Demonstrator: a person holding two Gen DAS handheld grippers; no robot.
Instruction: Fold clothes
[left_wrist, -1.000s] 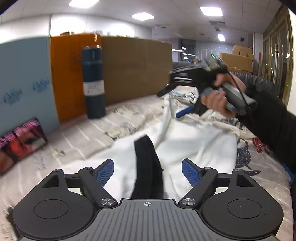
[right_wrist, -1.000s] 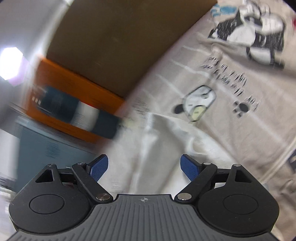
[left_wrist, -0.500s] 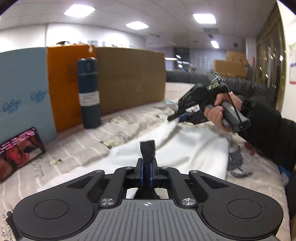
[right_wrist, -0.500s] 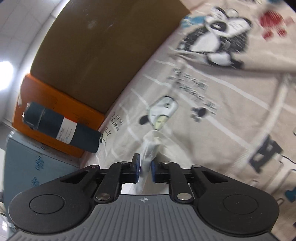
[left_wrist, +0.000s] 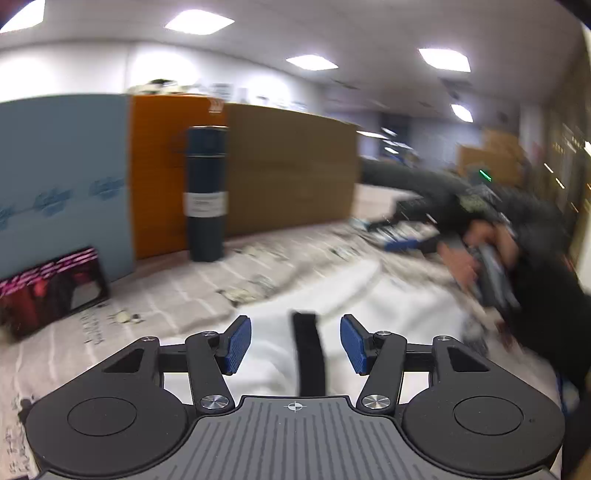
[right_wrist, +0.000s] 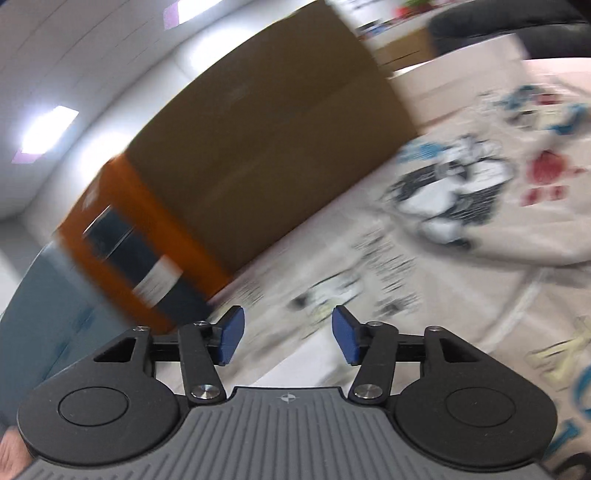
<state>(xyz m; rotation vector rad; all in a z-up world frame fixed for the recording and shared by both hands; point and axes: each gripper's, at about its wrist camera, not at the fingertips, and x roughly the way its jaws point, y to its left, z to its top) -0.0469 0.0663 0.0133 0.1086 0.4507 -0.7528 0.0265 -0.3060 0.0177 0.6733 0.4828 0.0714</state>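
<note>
Both grippers have let go since half a second back: then each was pinched on the white garment, now the left gripper (left_wrist: 295, 343) has its blue pads spread wide with the garment's black strip (left_wrist: 308, 354) lying loose between them, touching neither. Same for the right gripper (right_wrist: 284, 338), pads apart with nothing in between, and its view is smeared with motion blur, so it's swinging away over the printed sheet (right_wrist: 461, 266).

The white garment (left_wrist: 388, 310) sits in the lower middle of the left wrist view, spread over the sheet just ahead of the left gripper, with the person's right hand (left_wrist: 476, 254) at its far right edge.

My guess is one fold was just laid down and released. How many folds are in it I can't tell, too blurry. Next up probably means finding an edge or corner for each gripper before pinching again.
</note>
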